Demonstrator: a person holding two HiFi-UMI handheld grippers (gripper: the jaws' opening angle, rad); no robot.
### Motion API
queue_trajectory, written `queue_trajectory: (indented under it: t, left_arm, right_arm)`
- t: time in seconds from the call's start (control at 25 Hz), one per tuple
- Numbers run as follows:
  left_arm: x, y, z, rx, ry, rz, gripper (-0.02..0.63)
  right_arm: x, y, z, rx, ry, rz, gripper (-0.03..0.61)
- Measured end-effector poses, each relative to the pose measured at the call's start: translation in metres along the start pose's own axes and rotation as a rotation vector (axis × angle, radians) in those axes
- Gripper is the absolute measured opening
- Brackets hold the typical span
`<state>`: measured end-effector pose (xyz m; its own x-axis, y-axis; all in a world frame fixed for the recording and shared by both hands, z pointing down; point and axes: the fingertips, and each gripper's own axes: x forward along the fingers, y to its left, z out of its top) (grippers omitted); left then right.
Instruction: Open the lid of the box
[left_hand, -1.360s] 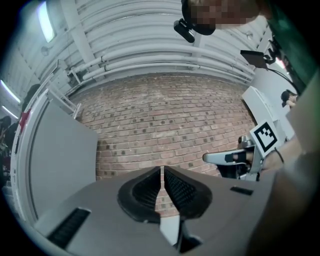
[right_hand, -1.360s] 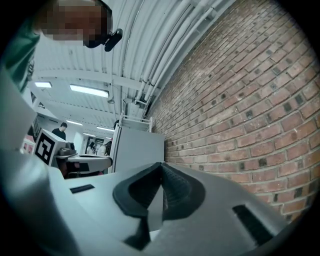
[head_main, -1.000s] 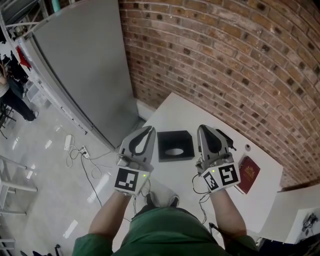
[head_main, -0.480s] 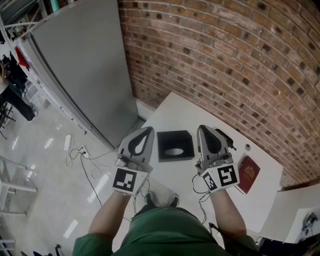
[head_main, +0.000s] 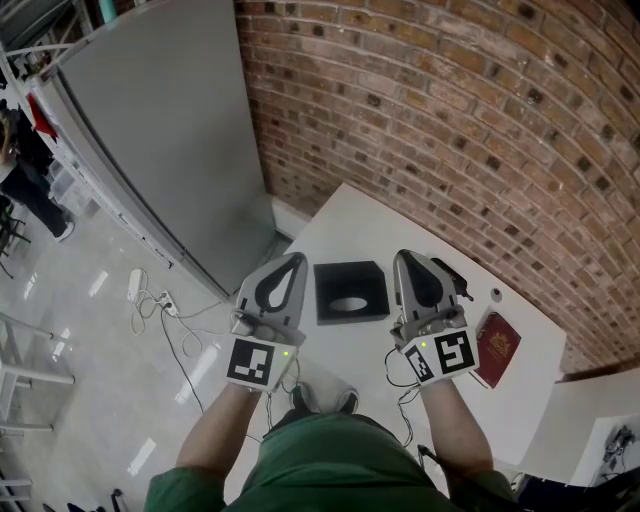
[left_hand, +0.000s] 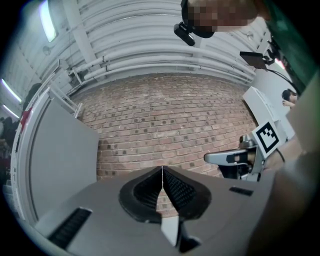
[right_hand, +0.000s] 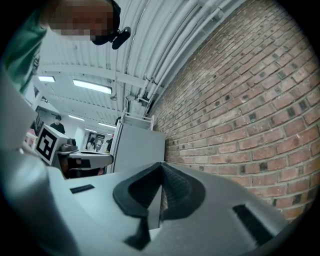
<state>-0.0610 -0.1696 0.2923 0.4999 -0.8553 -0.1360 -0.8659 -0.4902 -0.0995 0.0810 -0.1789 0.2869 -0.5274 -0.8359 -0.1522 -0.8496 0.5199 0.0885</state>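
Note:
A square black box (head_main: 350, 291) with a pale oval on its lid lies flat on the white table (head_main: 370, 225), lid down. My left gripper (head_main: 299, 258) is held up to the left of the box, shut and empty, its tips pointing toward the brick wall. My right gripper (head_main: 402, 256) is raised to the right of the box, also shut with nothing in it. In the left gripper view the left gripper (left_hand: 162, 170) has its pads pressed together against the brick wall behind. The right gripper (right_hand: 161, 166) looks the same in its own view. Neither gripper view shows the box.
A dark red booklet (head_main: 497, 346) lies on the table right of my right gripper, with a small round object (head_main: 495, 295) near it. A brick wall (head_main: 480, 120) runs behind the table. A grey panel (head_main: 170, 130) stands to the left, cables (head_main: 165, 305) on the floor below.

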Motion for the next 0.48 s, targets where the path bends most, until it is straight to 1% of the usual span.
queue_trajectory:
  t: [0.28, 0.48]
  left_arm:
    - [0.0033, 0.0052, -0.0026, 0.001, 0.009, 0.023, 0.009]
    - [0.0027, 0.005, -0.0043, 0.001, 0.011, 0.023, 0.009]
  right_arm:
    - [0.0032, -0.0004, 0.0008, -0.01, -0.005, 0.012, 0.003]
    - [0.0029, 0.0008, 0.0008, -0.012, -0.006, 0.019, 0.003]
